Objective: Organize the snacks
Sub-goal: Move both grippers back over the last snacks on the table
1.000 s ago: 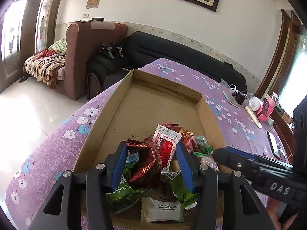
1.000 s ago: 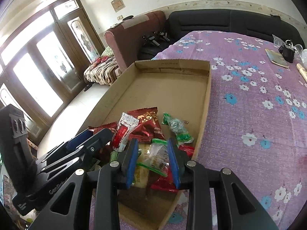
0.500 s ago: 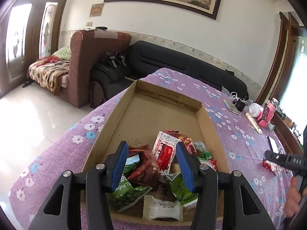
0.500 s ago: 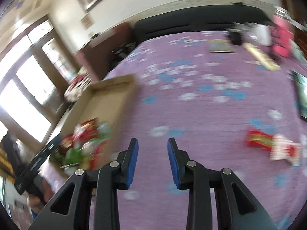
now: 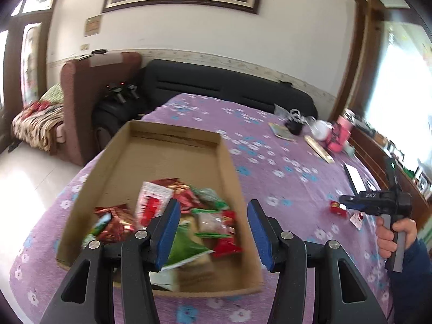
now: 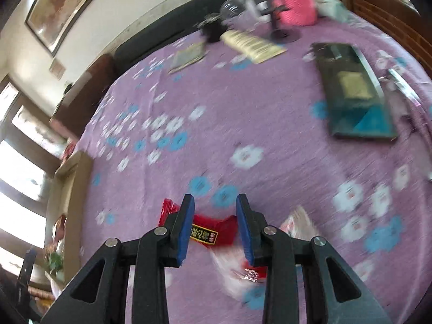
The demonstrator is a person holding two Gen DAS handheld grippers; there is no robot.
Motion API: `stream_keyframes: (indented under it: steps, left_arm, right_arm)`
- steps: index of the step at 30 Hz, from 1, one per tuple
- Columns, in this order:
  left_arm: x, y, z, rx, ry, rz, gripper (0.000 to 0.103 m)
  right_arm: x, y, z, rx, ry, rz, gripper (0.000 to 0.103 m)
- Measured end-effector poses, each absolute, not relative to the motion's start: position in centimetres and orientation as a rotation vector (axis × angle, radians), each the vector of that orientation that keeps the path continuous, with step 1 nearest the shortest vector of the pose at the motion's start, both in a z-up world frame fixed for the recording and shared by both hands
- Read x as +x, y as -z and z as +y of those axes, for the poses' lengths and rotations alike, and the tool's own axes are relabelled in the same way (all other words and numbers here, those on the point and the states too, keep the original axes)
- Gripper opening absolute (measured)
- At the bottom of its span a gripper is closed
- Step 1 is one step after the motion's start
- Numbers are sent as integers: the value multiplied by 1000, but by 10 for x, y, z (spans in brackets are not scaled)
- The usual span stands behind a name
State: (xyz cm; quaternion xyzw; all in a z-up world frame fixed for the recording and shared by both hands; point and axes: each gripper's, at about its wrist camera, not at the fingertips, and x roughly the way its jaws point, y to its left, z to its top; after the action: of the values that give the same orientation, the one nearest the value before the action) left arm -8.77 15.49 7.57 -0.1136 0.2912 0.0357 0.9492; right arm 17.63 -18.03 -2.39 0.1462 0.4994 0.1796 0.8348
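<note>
A shallow cardboard box (image 5: 229, 162) on the purple flowered table holds a heap of snack packets (image 5: 167, 210) at its near end. My left gripper (image 5: 213, 226) is open and empty above the box's near right part. My right gripper (image 6: 214, 224) is open, low over a red snack packet (image 6: 208, 229) that lies between its fingers on the cloth; a white and red packet (image 6: 237, 267) lies just beside it. The right gripper also shows in the left wrist view (image 5: 364, 205), by the same red packet (image 5: 336, 208).
A dark tablet-like box (image 6: 353, 91), a pink cup (image 6: 295, 8), a booklet (image 6: 189, 56) and a beige box (image 6: 251, 43) sit at the table's far side. A black sofa (image 5: 229, 89) and brown armchair (image 5: 89, 86) stand beyond the table.
My left gripper let go of the dark red packet, rose and swung right. My right gripper left the box, crossed the table to the right and came down over the loose red packet.
</note>
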Motion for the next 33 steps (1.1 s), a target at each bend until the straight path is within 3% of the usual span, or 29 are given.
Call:
stream_keyframes:
  steps: [4,8,10,12,21,33]
  left_arm:
    - [-86,-79,134,-187,-28,608,55]
    - [-82,-81,113,-163,31,634,55]
    - [-78,-80,102,-159,76,668,61]
    - [-73,-78,88,-174,130,722,75]
    - [-24,-26,34,-443,185,1100,75]
    - [35,-18,1,-208,5,1071,74]
  right_arm:
    - [142,21,-143,357,-648,1167,31]
    - [130,-2,-154,341,-600,1054,31]
    - [136,-3,-175,358,-494,1016,31]
    - [140,1,-194,437,-460,1006,31]
    - [140,-6,-245,565,-359,883,36]
    - [141,15,-270,607,-174,996,41]
